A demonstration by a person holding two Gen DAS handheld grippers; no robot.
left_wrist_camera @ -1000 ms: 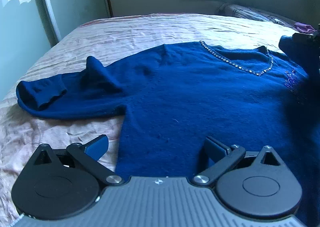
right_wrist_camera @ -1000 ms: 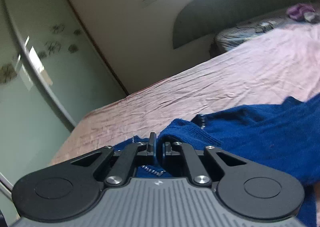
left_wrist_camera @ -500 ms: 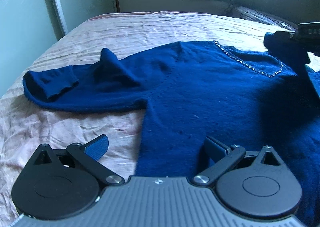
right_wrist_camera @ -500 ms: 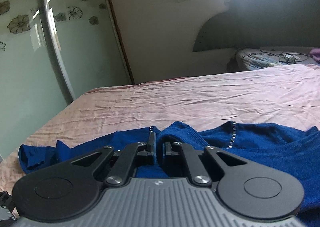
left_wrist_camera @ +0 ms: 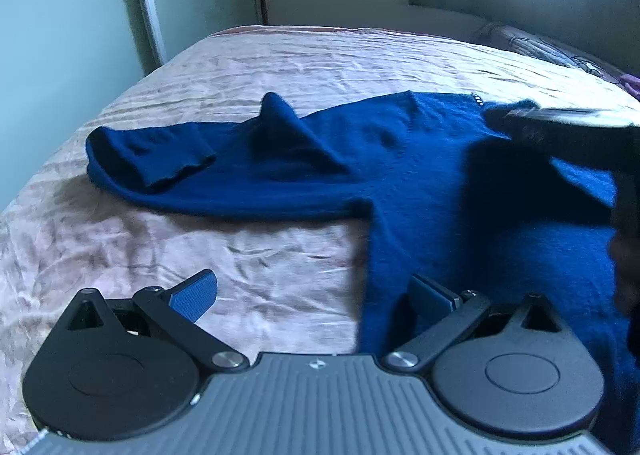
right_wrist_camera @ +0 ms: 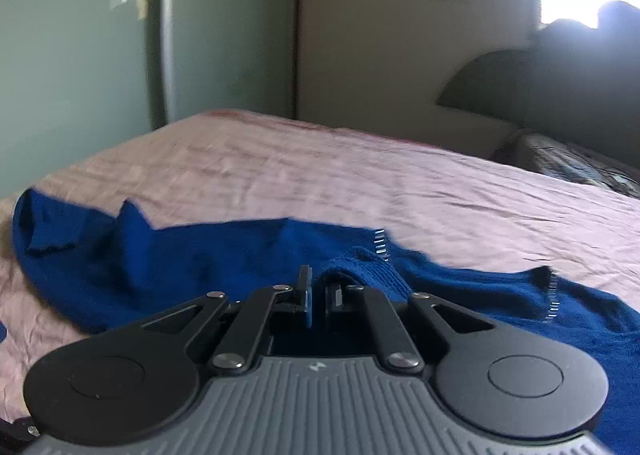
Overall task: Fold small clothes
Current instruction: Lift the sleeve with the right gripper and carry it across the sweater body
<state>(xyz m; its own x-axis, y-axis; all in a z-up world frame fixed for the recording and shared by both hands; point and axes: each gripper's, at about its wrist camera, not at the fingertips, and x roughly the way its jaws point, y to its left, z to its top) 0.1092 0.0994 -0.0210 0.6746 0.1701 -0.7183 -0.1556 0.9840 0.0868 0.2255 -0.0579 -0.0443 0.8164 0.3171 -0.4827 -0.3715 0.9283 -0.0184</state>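
The blue sweater (left_wrist_camera: 420, 191) lies spread across the pink bed (left_wrist_camera: 280, 67), front up, with its body toward the headboard side and one sleeve (left_wrist_camera: 192, 163) stretched out away from the body, its cuff turned back on itself and a small peak of cloth standing up along its length. The right gripper (right_wrist_camera: 320, 291) has its jaws pressed together on a fold of the sweater, seemingly the other sleeve, close to the beaded neckline (right_wrist_camera: 380, 245); the pinched cloth bunches up just past the fingertips. That hold looks meant to carry this part over the sweater's body as a first fold, and it sits raised above the flat body for that reason. In the left wrist view the right gripper shows as a dark, blurred shape over the sweater's far side, casting a shadow on it.

The left gripper (left_wrist_camera: 316, 295) holds nothing, its jaws wide apart. It hovers low at the sweater's near edge: one blue pad (left_wrist_camera: 196, 295) sits over bare bed, the other over the sweater's hem side. The outstretched sleeve lies well beyond it, farther from the sweater's body, likely the next part to fold
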